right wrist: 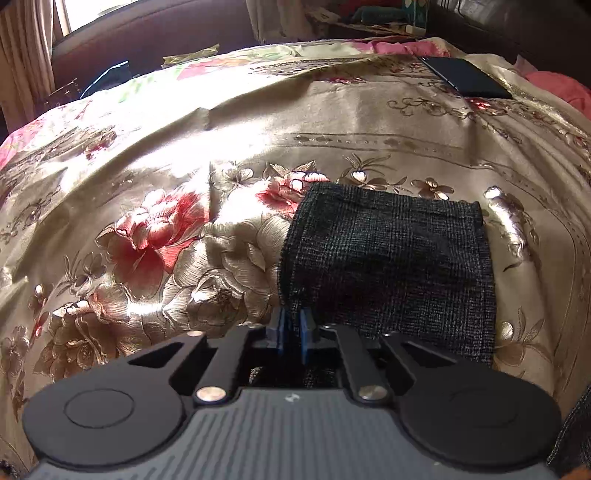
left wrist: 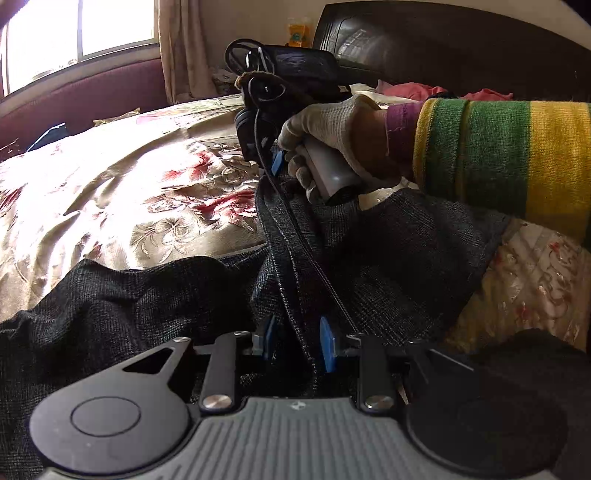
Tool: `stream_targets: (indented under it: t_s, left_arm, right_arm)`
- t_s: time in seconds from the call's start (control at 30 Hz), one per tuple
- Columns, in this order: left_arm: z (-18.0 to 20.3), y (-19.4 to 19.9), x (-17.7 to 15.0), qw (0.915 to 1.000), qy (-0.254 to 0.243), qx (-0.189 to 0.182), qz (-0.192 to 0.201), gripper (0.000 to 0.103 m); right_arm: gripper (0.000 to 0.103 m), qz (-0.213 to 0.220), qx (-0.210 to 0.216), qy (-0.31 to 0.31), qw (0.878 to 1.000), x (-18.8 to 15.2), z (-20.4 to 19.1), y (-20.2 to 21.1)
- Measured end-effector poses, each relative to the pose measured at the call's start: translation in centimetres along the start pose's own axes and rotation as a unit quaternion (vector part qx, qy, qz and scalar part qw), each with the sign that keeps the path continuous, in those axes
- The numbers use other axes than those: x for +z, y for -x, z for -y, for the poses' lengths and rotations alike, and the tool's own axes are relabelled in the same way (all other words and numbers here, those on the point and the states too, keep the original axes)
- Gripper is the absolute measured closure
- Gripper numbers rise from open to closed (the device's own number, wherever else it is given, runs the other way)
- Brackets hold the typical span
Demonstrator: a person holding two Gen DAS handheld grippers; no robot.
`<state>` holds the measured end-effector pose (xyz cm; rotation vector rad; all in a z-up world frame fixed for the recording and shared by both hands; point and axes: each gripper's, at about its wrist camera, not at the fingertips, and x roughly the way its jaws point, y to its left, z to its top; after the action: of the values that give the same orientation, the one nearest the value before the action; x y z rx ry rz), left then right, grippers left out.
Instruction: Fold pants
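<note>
The dark grey woven pants point(left wrist: 388, 251) lie on a floral bedspread point(left wrist: 129, 192). In the left wrist view my left gripper point(left wrist: 297, 343) has its blue pads apart, with a seamed fold of the pants running between them. The right gripper's body point(left wrist: 266, 110), held by a gloved hand point(left wrist: 325, 129), is over the far part of the pants. In the right wrist view my right gripper point(right wrist: 293, 325) is shut on the left edge of a pant leg point(right wrist: 388, 266), whose hem end lies flat on the bedspread point(right wrist: 147, 155).
A dark headboard point(left wrist: 461, 48) stands behind the bed. Pink cloth point(left wrist: 413, 90) lies by the headboard. A black flat object point(right wrist: 465, 77) lies on the far right of the bed. A maroon padded wall point(left wrist: 81, 99) and a window point(left wrist: 74, 33) are at the left.
</note>
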<state>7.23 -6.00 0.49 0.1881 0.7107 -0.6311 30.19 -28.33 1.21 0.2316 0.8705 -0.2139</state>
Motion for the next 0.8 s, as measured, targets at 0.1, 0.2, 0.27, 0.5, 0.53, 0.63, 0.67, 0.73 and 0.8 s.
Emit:
stream_targets:
  t_s: [0.1,0.2,0.27,0.5,0.53,0.63,0.67,0.73,0.8]
  left_arm:
    - [0.1,-0.3,0.2,1.0000,0.006,0.000,-0.002,0.063]
    - [0.3,0.1,0.5,1.0000,-0.001,0.004,0.003,0.063]
    - [0.9,0.5,0.7,0.9998,-0.010,-0.006,0.014,0.063]
    - [6.0,-0.3,1.5,0.9940,-0.097,-0.048,0.017,0.059]
    - [6.9,-1.0,1.2,0.9924,-0.109,-0.056,0.003,0.059]
    - [8.7,-2.0,0.5,0.9871,-0.141,-0.071,-0.027,0.059]
    - [9.2,-2.1,0.4,0.9856,-0.150,-0.071,-0.032,0.058]
    - [9.8,-2.0,0.4,0.9845,-0.158,-0.068,-0.033,0.058]
    - [10.4,-1.8,0.7,0.9851,-0.159,-0.061,-0.027,0.057]
  right_arm:
    - [0.101,0.028,0.040,-0.037,0.998,0.4,3.9,3.4]
    - [0.101,0.068,0.084,-0.087,0.990,-0.3,8.9,8.7]
    - [0.101,0.101,0.097,-0.116,0.983,-1.6,12.4,12.5]
    - [0.103,0.130,0.049,-0.252,0.958,-12.2,25.0,19.0]
    - [0.102,0.115,0.040,-0.269,0.956,-13.7,26.3,18.2]
    - [0.102,0.098,0.044,-0.314,0.943,-16.6,29.2,16.9]
    - [0.097,0.105,0.044,-0.321,0.940,-16.8,29.6,16.8]
    - [0.095,0.119,0.060,-0.324,0.937,-16.8,30.1,16.5]
    - [0.095,0.131,0.088,-0.327,0.932,-15.7,30.2,15.9]
